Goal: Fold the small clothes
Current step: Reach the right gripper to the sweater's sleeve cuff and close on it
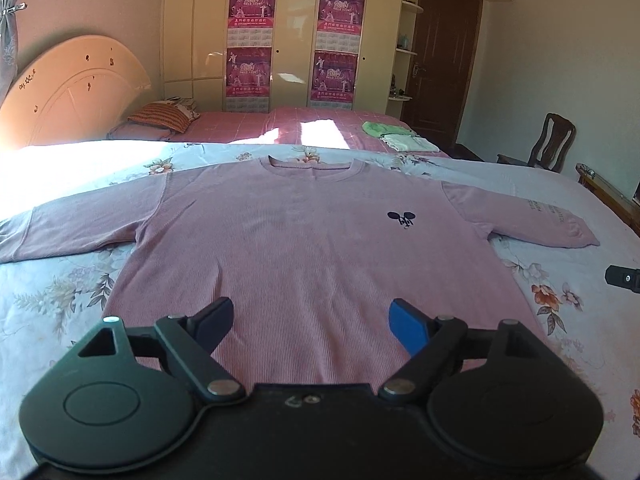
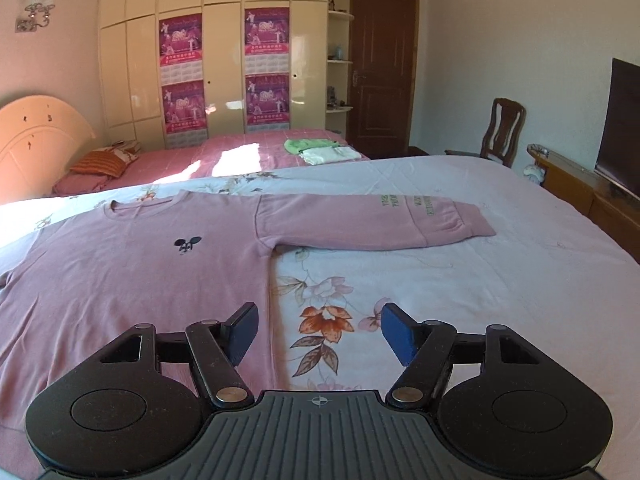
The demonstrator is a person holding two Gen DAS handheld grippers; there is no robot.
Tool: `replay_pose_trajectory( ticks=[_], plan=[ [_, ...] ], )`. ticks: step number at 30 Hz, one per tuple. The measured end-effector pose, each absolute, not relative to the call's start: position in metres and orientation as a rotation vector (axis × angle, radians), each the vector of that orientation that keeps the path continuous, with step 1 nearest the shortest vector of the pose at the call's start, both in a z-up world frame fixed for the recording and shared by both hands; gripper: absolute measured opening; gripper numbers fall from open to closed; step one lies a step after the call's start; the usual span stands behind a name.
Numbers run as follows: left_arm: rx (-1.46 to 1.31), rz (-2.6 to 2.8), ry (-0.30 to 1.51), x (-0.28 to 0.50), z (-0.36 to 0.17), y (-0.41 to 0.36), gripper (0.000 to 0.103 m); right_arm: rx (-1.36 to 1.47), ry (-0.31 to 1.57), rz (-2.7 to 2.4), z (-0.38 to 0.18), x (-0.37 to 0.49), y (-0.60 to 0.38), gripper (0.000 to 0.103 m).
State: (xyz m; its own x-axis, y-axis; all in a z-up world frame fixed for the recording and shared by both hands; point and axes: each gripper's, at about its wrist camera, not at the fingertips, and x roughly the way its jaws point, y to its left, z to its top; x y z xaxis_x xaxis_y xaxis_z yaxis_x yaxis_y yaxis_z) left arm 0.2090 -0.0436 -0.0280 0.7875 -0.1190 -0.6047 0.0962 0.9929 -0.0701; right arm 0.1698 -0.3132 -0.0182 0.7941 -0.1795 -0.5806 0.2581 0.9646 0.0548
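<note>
A pink long-sleeved sweatshirt (image 1: pixel 304 248) lies flat, front up, on the floral bedspread (image 1: pixel 60 300), sleeves spread to both sides. It has a small dark logo (image 1: pixel 402 219) on the chest. My left gripper (image 1: pixel 312 324) is open and empty above the shirt's lower middle. My right gripper (image 2: pixel 318 330) is open and empty over the shirt's right side edge near the hem; the shirt (image 2: pixel 120 280) lies to its left and the right sleeve (image 2: pixel 372 222) stretches across ahead. A tip of the right gripper shows at the right edge of the left wrist view (image 1: pixel 624 278).
A second bed with a pink cover (image 1: pixel 280 128) lies behind, with folded green and white clothes (image 1: pixel 400 138) and an orange pillow (image 1: pixel 162 118). A wardrobe (image 1: pixel 280 40), a door (image 2: pixel 380 68), a wooden chair (image 2: pixel 500 132) and a TV on a low cabinet (image 2: pixel 620 128) stand beyond.
</note>
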Motion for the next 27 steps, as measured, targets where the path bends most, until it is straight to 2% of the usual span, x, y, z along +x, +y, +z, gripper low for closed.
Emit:
replay_pose_trajectory(
  ticks=[3,5,6,15,20,27],
  plan=[
    [-0.043,-0.102,0.649,0.228,-0.034,-0.044,0.087,0.144,0.602,-0.25,-0.022,0.189,-0.329,0.068],
    [-0.047,-0.103,0.653,0.241,-0.038,-0.045,0.087,0.155,0.604,-0.256,-0.026,0.204,-0.34,0.049],
    [-0.05,-0.106,0.655,0.248,-0.04,-0.046,0.087,0.162,0.605,-0.261,-0.029,0.211,-0.346,0.047],
    [-0.023,-0.094,0.695,0.321,-0.069,-0.059,0.08,0.323,0.58,-0.404,-0.053,0.274,-0.434,0.047],
    [-0.015,-0.087,0.76,0.355,-0.094,-0.063,0.073,0.407,0.581,-0.484,-0.073,0.3,-0.496,0.047],
    [-0.006,-0.077,0.799,0.371,-0.114,-0.064,0.073,0.574,0.575,-0.568,-0.097,0.32,-0.571,0.047]
  ],
)
